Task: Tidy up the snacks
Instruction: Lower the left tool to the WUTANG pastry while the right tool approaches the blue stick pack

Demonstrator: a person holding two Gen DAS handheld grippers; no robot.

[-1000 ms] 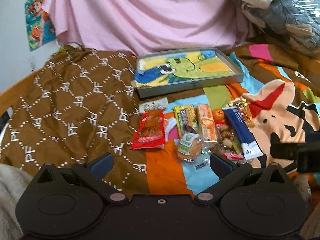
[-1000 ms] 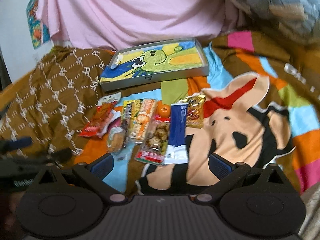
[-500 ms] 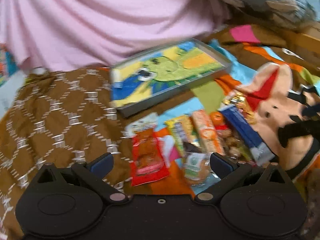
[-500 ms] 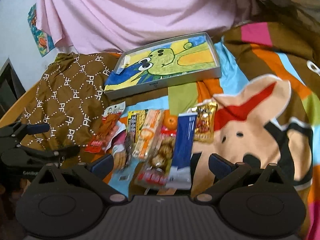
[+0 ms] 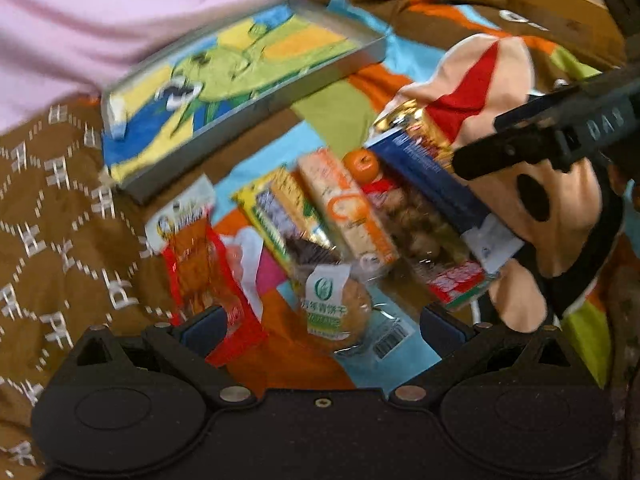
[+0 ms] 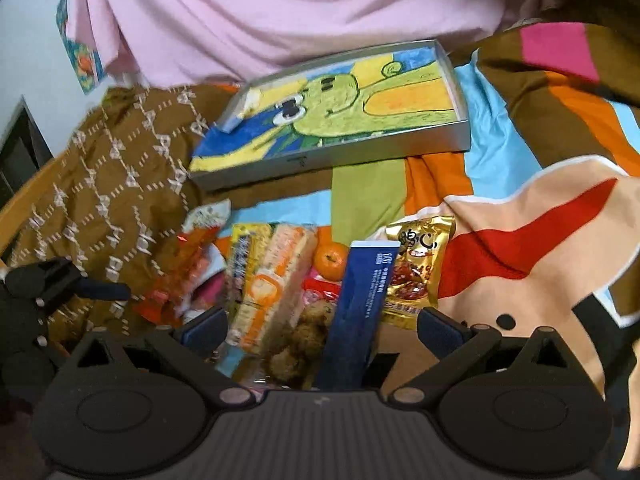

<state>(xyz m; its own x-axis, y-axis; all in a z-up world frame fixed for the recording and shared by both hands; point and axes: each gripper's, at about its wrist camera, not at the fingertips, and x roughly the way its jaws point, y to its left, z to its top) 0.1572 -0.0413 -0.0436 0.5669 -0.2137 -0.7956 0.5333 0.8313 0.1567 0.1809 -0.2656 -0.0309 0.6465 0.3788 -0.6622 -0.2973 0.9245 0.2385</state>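
A row of snacks lies on a colourful blanket. From the left: a red packet (image 5: 204,264), a yellow packet (image 5: 280,216), an orange cracker pack (image 5: 344,208), a mandarin (image 5: 362,164), a clear bag of nuts (image 5: 424,228), a blue box (image 5: 432,184) and a gold packet (image 5: 412,128). My left gripper (image 5: 324,326) is open, low over a round biscuit pack (image 5: 334,304). My right gripper (image 6: 322,328) is open too, with the blue box (image 6: 360,300) and nuts between its fingers, apart from them. Behind the row sits a grey tray (image 5: 256,120) with a green cartoon drawing.
Brown patterned cloth (image 6: 112,184) covers the left side and a pink cloth (image 6: 260,12) hangs behind the tray (image 6: 328,154). The pig-print blanket (image 6: 540,240) spreads to the right. A wooden edge (image 6: 24,208) shows far left. The other gripper (image 5: 560,136) reaches in from the right.
Both grippers have dropped and moved forward, so the snacks fill more of each view. The left view has tilted. Both grippers stay open and no snack has moved.
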